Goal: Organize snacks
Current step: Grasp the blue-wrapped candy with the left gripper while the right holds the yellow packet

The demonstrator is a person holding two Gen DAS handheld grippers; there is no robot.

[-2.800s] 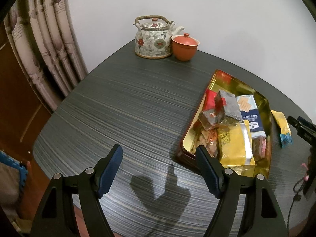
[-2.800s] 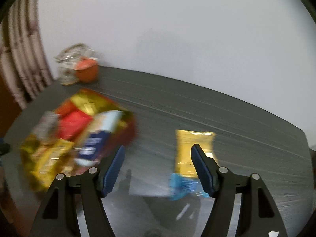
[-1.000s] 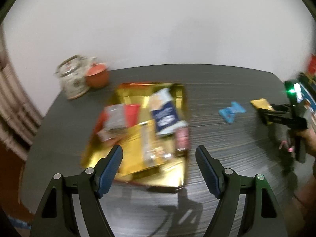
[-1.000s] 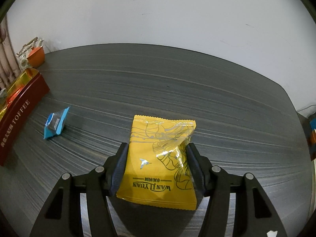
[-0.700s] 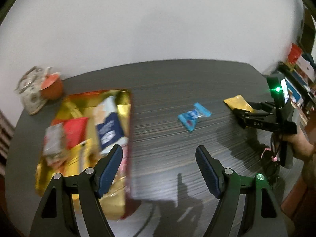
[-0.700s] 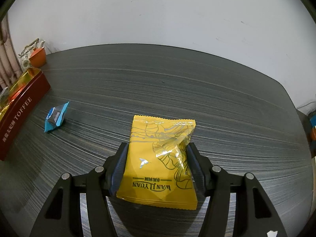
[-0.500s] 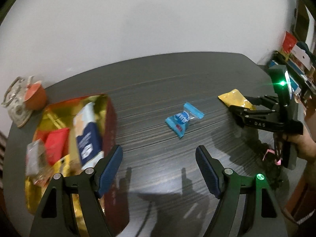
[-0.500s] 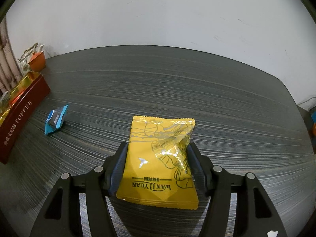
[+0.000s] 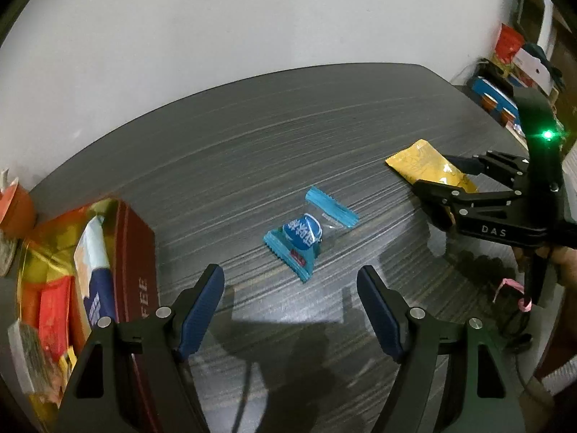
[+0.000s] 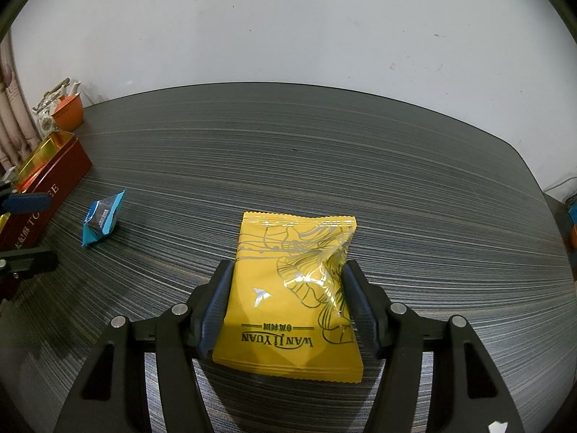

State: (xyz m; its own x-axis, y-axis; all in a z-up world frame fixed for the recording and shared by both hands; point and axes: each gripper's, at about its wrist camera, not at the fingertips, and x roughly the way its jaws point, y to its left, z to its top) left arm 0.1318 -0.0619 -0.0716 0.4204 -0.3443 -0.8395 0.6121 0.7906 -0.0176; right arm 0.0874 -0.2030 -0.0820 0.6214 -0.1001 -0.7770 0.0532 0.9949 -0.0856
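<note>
The right gripper (image 10: 286, 301) has its fingers pressed against both long edges of a yellow Wan Li Yuan snack packet (image 10: 294, 288), clamped on it flat, low over the dark striped table (image 10: 360, 166). Taking the packet by its sides looks sensible: the foil is slack and would probably fold if taken by a corner.

The left gripper (image 9: 290, 305) hangs empty with its blue-padded fingers (image 9: 200, 308) spread wide. Straight ahead of it at twelve o'clock lies a blue wrapped candy (image 9: 306, 232), alone on the tabletop; I would guess that candy is its target, with the opening lined up on either side.

The red toffee tin (image 9: 139, 252), its gold inside already crowded with packets, sits at about nine o'clock from the left gripper. That seems the home for both loose snacks, neither of which has reached it.
</note>
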